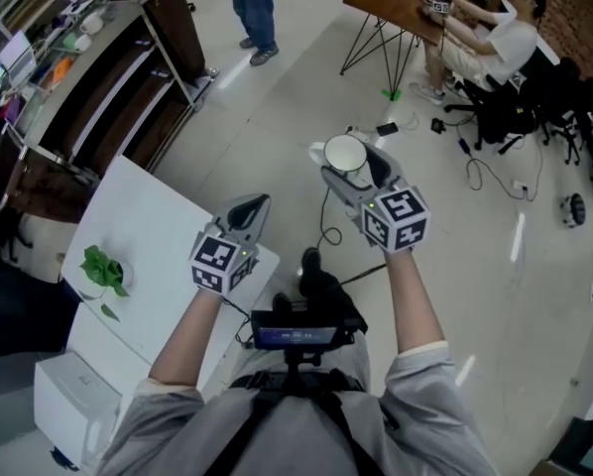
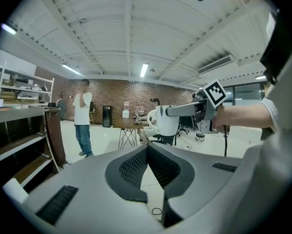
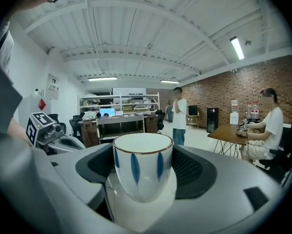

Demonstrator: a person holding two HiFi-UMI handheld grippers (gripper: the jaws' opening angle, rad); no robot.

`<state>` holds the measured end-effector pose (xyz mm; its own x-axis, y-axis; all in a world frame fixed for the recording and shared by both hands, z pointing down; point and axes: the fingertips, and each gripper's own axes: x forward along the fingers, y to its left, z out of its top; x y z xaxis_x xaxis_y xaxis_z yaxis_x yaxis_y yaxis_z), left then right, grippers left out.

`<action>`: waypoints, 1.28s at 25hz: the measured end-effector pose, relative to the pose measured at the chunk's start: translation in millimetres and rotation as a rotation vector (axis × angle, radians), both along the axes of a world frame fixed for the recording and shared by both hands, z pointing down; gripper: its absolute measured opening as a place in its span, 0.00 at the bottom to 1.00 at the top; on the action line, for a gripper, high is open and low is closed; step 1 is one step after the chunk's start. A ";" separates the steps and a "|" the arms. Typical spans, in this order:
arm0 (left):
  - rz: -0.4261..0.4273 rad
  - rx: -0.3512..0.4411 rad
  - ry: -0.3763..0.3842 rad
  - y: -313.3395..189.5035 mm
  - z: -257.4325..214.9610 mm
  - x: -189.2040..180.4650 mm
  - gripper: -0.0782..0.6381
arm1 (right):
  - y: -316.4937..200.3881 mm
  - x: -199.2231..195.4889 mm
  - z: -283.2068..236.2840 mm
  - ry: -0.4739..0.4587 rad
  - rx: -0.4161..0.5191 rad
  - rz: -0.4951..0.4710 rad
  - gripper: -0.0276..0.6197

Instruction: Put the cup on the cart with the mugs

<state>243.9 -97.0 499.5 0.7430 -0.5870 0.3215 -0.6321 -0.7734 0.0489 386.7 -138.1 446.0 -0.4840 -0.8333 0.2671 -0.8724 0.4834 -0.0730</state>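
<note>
Holding the cup [image 3: 142,162] upright, my right hand-held gripper [image 1: 348,164] is clamped on its sides above the floor [image 1: 465,296]. My left hand-held gripper [image 2: 147,150], jaws together, is empty.

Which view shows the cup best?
The right gripper view: the cup fills the centre, upright between the right tongs, blue strokes and brown rim clear. The head view shows only its open top from above; the left gripper view shows it small, from the side.
</note>
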 end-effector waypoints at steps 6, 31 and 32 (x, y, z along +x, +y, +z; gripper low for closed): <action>-0.039 -0.001 -0.005 -52.8 5.0 23.2 0.11 | -55.4 25.5 2.8 -0.011 0.007 -0.025 0.62; -0.385 0.045 -0.051 -288.2 -19.2 90.5 0.11 | -310.5 71.9 -15.0 -0.046 0.039 -0.388 0.62; -0.398 0.046 -0.053 -294.4 -19.4 84.1 0.11 | -317.7 65.5 -15.2 -0.046 0.040 -0.400 0.62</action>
